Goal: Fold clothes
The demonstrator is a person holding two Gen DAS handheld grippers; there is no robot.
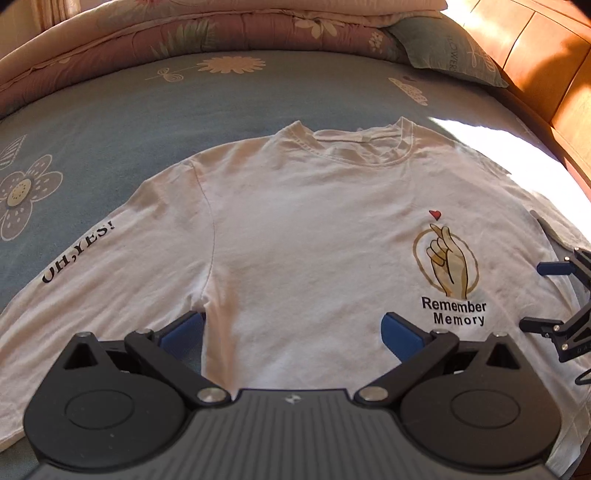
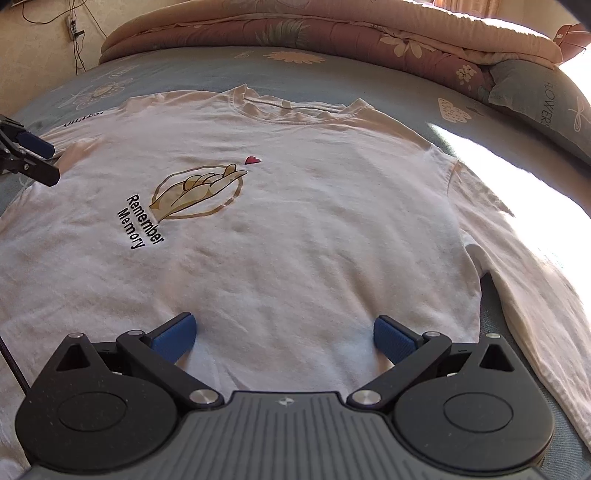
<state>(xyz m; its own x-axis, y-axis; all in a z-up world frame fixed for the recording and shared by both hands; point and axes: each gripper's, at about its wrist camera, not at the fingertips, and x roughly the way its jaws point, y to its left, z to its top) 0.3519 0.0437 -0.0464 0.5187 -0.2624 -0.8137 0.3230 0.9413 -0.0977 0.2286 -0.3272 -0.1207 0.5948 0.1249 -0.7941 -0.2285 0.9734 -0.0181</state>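
Over the near edge of the blue flower-print bed sheet [image 1: 110,110], the left gripper [image 1: 293,330] and right gripper [image 2: 283,334] hover with jaws spread wide, holding nothing. Beneath them the white long-sleeved cotton T-shirt [image 1: 295,229] lies flat, face up, sleeves out, its hand print [image 2: 195,192] reading "Remember Memory". Beyond its collar lies a folded pink floral quilt [image 2: 332,33].

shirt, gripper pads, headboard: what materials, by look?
White shirt: soft matte knit, likely cotton; fine wrinkles, ribbed collar. Left gripper pads: blue, ridged, matte, probably rubber or soft plastic. Headboard: glossy orange-brown wood or veneer; panel seams, sun glare.
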